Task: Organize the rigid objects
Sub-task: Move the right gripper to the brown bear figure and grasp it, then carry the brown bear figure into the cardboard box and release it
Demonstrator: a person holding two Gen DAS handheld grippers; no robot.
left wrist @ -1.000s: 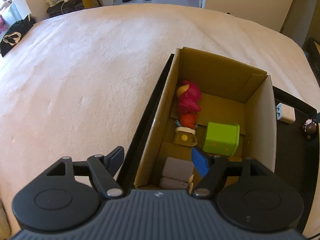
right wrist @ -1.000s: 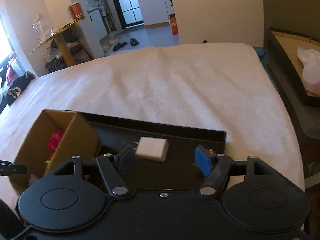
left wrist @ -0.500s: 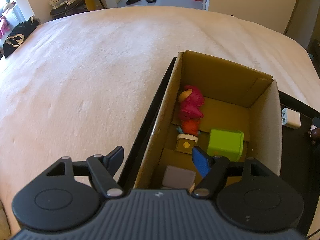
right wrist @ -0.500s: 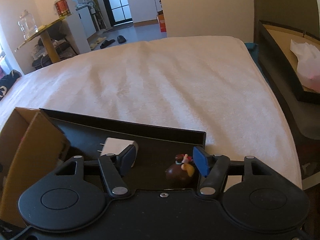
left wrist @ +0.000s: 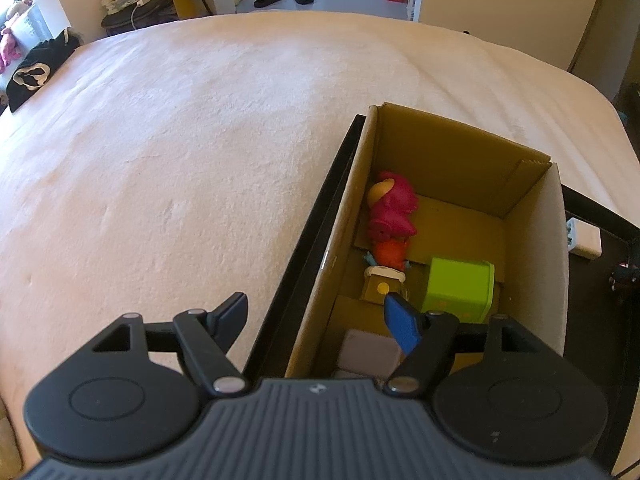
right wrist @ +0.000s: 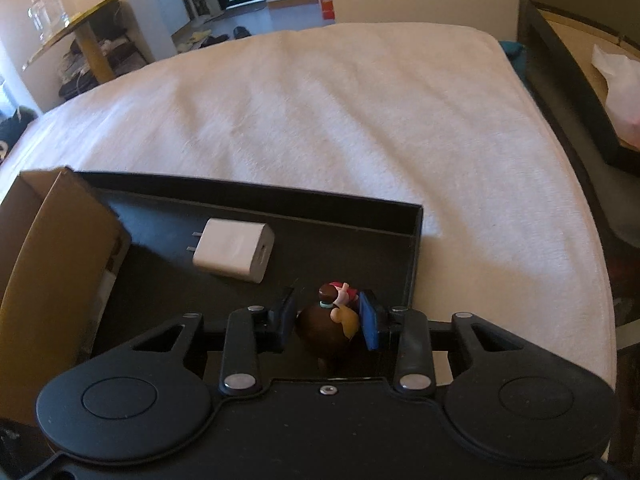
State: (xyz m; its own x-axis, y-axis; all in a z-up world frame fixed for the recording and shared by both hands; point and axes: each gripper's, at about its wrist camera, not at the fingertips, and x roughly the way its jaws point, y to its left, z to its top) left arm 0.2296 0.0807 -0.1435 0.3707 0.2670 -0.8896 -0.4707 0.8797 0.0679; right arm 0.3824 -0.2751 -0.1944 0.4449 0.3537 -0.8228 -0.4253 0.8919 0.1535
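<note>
Right gripper [right wrist: 327, 322] down in the black tray [right wrist: 280, 196], jaws clamped on a little brown figurine [right wrist: 326, 332] with a red bit on top, pads pressing it from both sides. White charger [right wrist: 234, 250] lying flat a bit ahead of the jaws and off toward the left jaw, well clear of them, prongs pointing at the cardboard box [right wrist: 48, 248] further out on that same side. Left gripper [left wrist: 316, 318] hanging over the box's near left wall, jaws wide apart with nothing gripped: one jaw outside over the white blanket [left wrist: 180, 140], the blue-padded one over the inside. Just past that blue pad, a green cube [left wrist: 460, 286] and a small tan toy [left wrist: 380, 286]; further ahead a pink and orange toy [left wrist: 390, 212]. Grey block [left wrist: 370, 354] right under the blue pad.
</note>
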